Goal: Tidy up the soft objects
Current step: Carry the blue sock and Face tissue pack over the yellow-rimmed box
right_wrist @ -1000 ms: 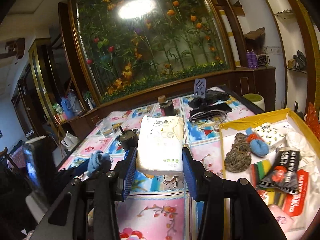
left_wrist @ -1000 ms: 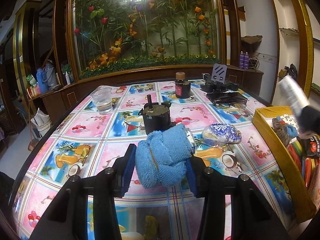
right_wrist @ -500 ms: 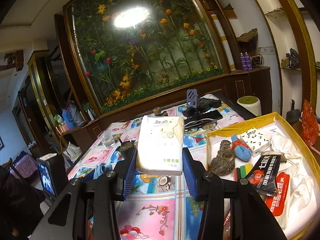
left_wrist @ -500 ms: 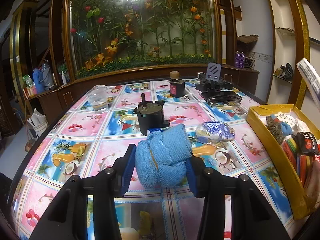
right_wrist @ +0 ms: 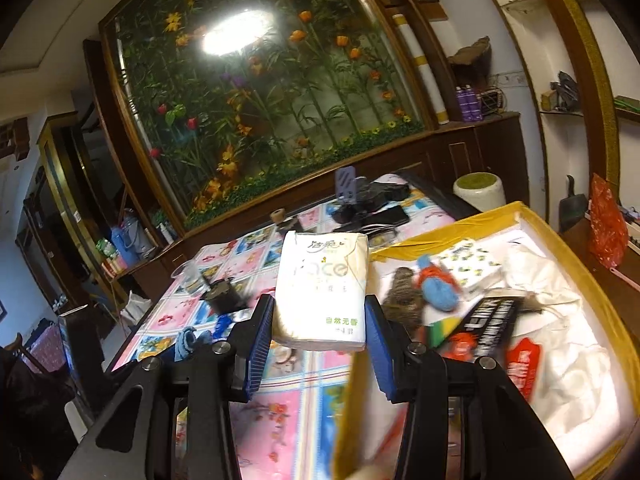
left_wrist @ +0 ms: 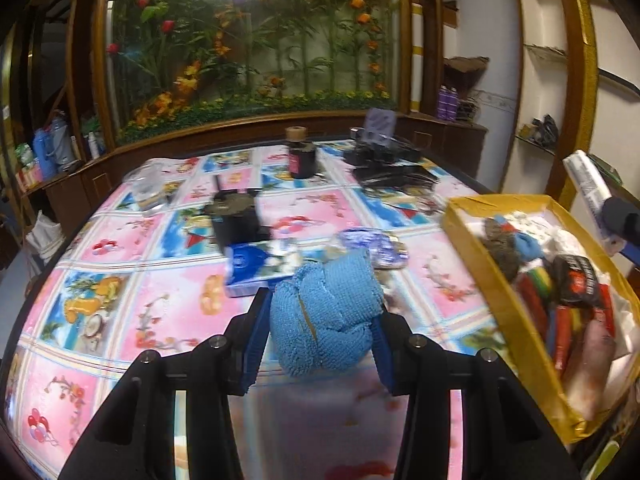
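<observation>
My left gripper (left_wrist: pixel 318 336) is shut on a rolled blue towel (left_wrist: pixel 324 316), held above the patterned tablecloth. The yellow box (left_wrist: pixel 468 236) stands to its right, holding several soft things and packets. My right gripper (right_wrist: pixel 319 334) is shut on a white tissue pack (right_wrist: pixel 324 288), carried above the table beside the yellow box (right_wrist: pixel 436 226). Inside that box lie a brown knitted piece (right_wrist: pixel 402 294), a blue and orange sock (right_wrist: pixel 438 290), a small printed tissue pack (right_wrist: pixel 470 268) and white cloth (right_wrist: pixel 548 280). The left gripper with its blue towel (right_wrist: pixel 188 342) shows at the lower left of the right wrist view.
On the table stand a black motor-like block (left_wrist: pixel 234 220), a dark jar (left_wrist: pixel 302 158), a clear cup (left_wrist: pixel 150 192), a blue flat packet (left_wrist: pixel 256 268), a blue-white pouch (left_wrist: pixel 376 244) and black gear (left_wrist: pixel 384 156) at the far end. A planter wall sits behind.
Both grippers moved to the right with their loads. The yellow box now sits nearer and larger in both views, and a blue flat packet has come into sight behind the towel.
</observation>
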Available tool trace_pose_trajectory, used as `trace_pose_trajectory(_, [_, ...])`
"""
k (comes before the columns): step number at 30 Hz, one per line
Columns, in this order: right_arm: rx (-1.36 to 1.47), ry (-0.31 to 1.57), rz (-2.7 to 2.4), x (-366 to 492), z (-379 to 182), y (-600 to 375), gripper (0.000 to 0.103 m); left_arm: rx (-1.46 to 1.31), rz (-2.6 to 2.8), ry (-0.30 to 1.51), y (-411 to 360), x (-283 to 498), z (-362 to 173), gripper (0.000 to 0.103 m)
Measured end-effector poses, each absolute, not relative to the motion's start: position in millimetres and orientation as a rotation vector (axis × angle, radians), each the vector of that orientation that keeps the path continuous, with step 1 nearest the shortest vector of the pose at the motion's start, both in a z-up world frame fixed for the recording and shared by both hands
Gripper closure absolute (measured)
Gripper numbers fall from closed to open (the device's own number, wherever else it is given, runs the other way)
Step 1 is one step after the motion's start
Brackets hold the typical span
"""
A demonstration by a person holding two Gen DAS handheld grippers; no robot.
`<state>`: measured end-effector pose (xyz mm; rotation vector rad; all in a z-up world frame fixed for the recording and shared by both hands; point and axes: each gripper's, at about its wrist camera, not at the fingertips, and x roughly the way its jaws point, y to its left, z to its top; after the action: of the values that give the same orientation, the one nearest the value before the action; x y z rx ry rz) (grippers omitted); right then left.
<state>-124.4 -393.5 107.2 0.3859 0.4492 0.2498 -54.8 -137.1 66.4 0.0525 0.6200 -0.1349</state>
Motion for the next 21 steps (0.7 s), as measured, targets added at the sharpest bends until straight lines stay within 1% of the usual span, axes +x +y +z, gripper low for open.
trace_pose_trajectory(11, [0.422,0.456,0.111,-141.0,96.8,-476.4,0.055,0.051,-0.384,0.691,-239.2,-52.6,89.1,0.059])
trace_pose_trajectory(17, [0.436,0.455,0.059,-144.2,93.9,-501.7,0.055,0.044,-0.443,0.761,-272.5,-39.9,85.5,0.059])
trace_pose_trajectory(21, [0.442,0.5,0.034,-135.3,86.5,-513.3,0.055,0.052,-0.459,0.819,-288.1,-29.3,73.1,0.059])
